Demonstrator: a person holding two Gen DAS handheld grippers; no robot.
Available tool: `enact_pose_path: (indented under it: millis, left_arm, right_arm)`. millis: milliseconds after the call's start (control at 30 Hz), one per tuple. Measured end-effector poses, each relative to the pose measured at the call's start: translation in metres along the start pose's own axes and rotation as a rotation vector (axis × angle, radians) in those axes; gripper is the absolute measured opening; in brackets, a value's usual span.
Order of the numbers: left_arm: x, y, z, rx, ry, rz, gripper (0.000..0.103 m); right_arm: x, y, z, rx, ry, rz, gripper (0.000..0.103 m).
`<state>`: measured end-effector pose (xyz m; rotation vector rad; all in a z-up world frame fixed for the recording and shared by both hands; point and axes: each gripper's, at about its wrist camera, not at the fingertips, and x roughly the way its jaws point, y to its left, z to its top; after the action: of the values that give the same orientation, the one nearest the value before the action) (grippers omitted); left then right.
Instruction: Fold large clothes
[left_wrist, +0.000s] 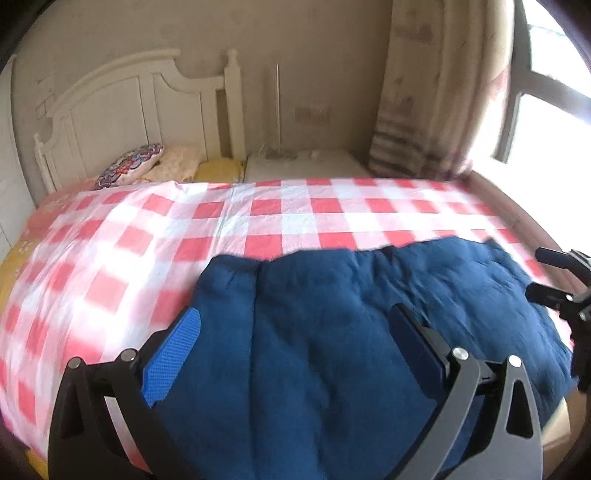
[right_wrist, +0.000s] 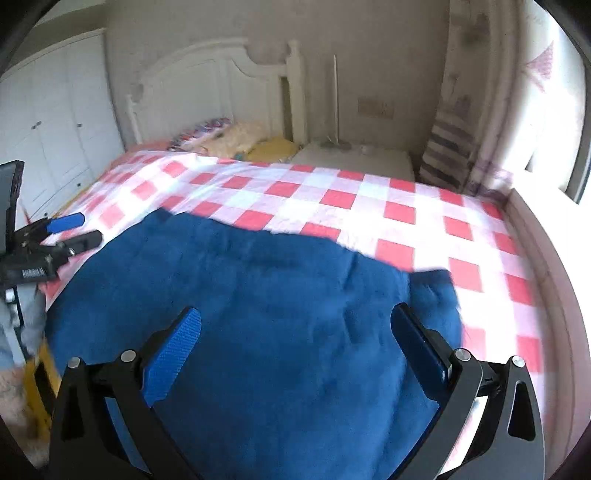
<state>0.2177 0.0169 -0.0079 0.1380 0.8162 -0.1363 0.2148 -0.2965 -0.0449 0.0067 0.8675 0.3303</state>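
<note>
both grippers are up over the bed and nothing is being held. the left gripper (left_wrist: 295, 325) hangs above the near part of the dark blue fleecy garment (left_wrist: 369, 332), jaws spread wide apart, its bright blue ribbed pad (left_wrist: 173, 354) on one side and the darker finger on the other, only cloth showing in the gap between them. the right gripper (right_wrist: 295, 328) looks just the same from its own camera: jaws wide apart, poised over the blue garment (right_wrist: 258, 314), not pinching any of it.

the garment lies spread across the near half of the red and white checked sheet (left_wrist: 258, 214) that covers the bed, rumpled, with a seam running up its left part in the left view and a small corner poking out at its far right edge in the right view. it reaches the near edge of the bed.

from the left camera the right gripper (left_wrist: 550, 277) peeks in at the far right, by the garment's edge. from the right camera the left gripper (right_wrist: 74, 230) sits at the far left, beside the garment's left edge over the sheet.

farther off, a white wooden headboard (left_wrist: 110, 107), a patterned cushion (left_wrist: 129, 166) and a striped beige curtain (left_wrist: 424, 110) by the bright window.
</note>
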Motion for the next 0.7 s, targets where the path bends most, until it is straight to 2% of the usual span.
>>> enact_pose_path:
  millis: [67, 100, 133, 167, 233, 267, 367, 467, 567, 700]
  left_arm:
    - [0.039, -0.006, 0.005, 0.022, 0.062, 0.039, 0.101]
    - [0.062, -0.007, 0.003, 0.030, 0.114, 0.053, 0.101]
    - [0.097, -0.007, -0.008, 0.040, 0.210, 0.061, 0.101]
    - [0.107, -0.002, -0.011, 0.011, 0.246, 0.016, 0.101]
    - [0.104, 0.012, -0.010, -0.064, 0.234, -0.017, 0.101]
    - [0.103, 0.014, -0.011, -0.070, 0.230, -0.021, 0.101]
    - [0.100, 0.016, -0.016, -0.074, 0.219, -0.031, 0.101]
    - [0.100, 0.013, -0.017, -0.058, 0.215, -0.010, 0.101]
    - [0.099, 0.012, -0.016, -0.052, 0.212, -0.001, 0.101]
    - [0.100, 0.012, -0.016, -0.050, 0.208, 0.007, 0.101]
  right_arm:
    - [0.034, -0.002, 0.008, 0.003, 0.055, -0.037, 0.098]
    - [0.061, -0.007, 0.006, 0.020, 0.125, -0.052, 0.098]
    - [0.081, -0.012, 0.001, 0.043, 0.200, -0.047, 0.099]
    - [0.091, -0.019, -0.003, 0.088, 0.232, 0.001, 0.099]
    - [0.076, -0.025, -0.002, 0.118, 0.195, 0.015, 0.098]
    - [0.066, -0.028, -0.004, 0.126, 0.177, 0.016, 0.098]
    - [0.005, -0.033, -0.023, 0.141, 0.054, 0.058, 0.098]
    - [-0.067, -0.053, -0.067, 0.207, -0.099, 0.085, 0.098]
    - [-0.127, -0.084, -0.143, 0.361, -0.242, 0.097, 0.098]
    - [-0.151, -0.109, -0.230, 0.573, -0.273, 0.182, 0.098]
